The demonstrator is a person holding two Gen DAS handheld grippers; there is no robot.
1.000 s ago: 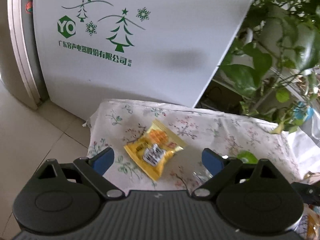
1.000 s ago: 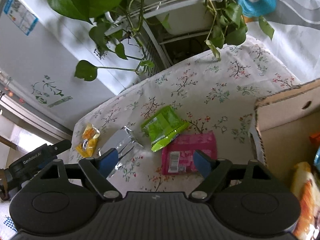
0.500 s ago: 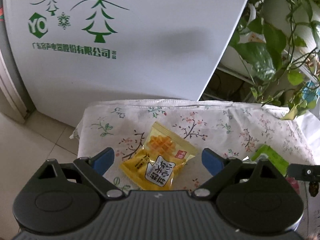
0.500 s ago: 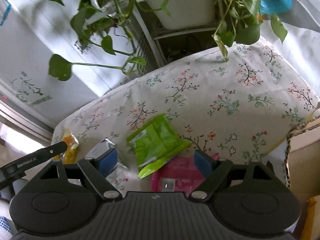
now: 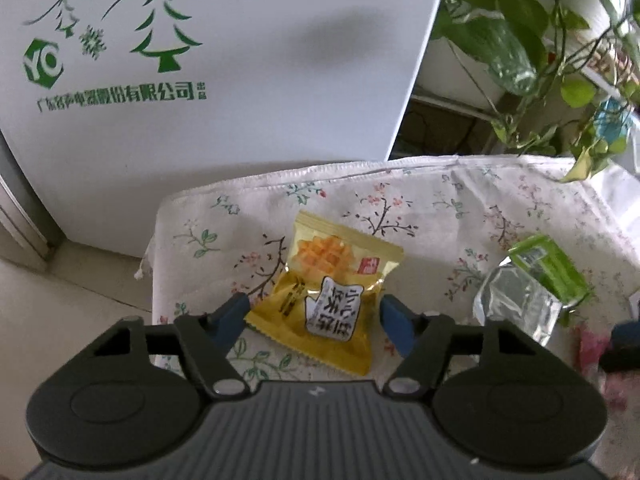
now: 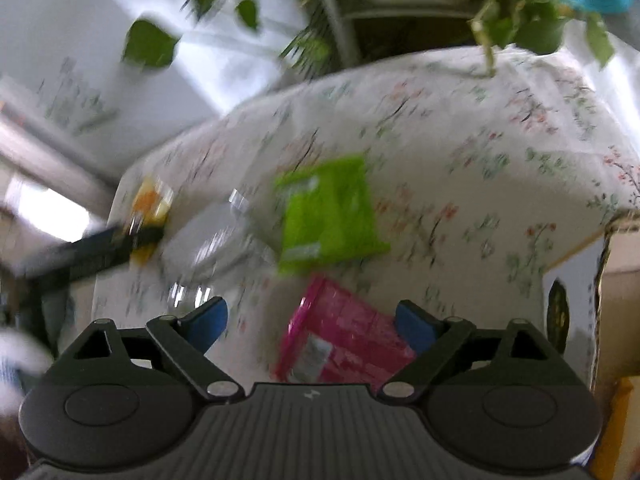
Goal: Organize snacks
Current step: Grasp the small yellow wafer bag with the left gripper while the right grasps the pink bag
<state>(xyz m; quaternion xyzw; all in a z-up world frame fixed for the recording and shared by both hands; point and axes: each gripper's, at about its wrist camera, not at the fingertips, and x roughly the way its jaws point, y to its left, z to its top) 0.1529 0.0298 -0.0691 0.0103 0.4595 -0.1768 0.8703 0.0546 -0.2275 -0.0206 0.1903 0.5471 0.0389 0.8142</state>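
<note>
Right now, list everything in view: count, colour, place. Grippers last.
yellow snack packet: 1, yellow, on the cloth between the left gripper's fingers
silver packet: 1, clear-silver, right of the yellow one
green packet: 1, lime green, mid-cloth, beside the silver one
pink packet: 1, magenta, near edge, between the right gripper's fingers
floral cloth: 1, white with a flower print, covers the surface
cardboard box: 1, brown, at the right edge
white appliance: 1, white with green tree print, behind the cloth
plant: 1, green trailing leaves, back right
left gripper: 1, black with blue pads, open around the yellow packet
right gripper: 1, black with blue pads, open over the pink packet; view blurred
</note>
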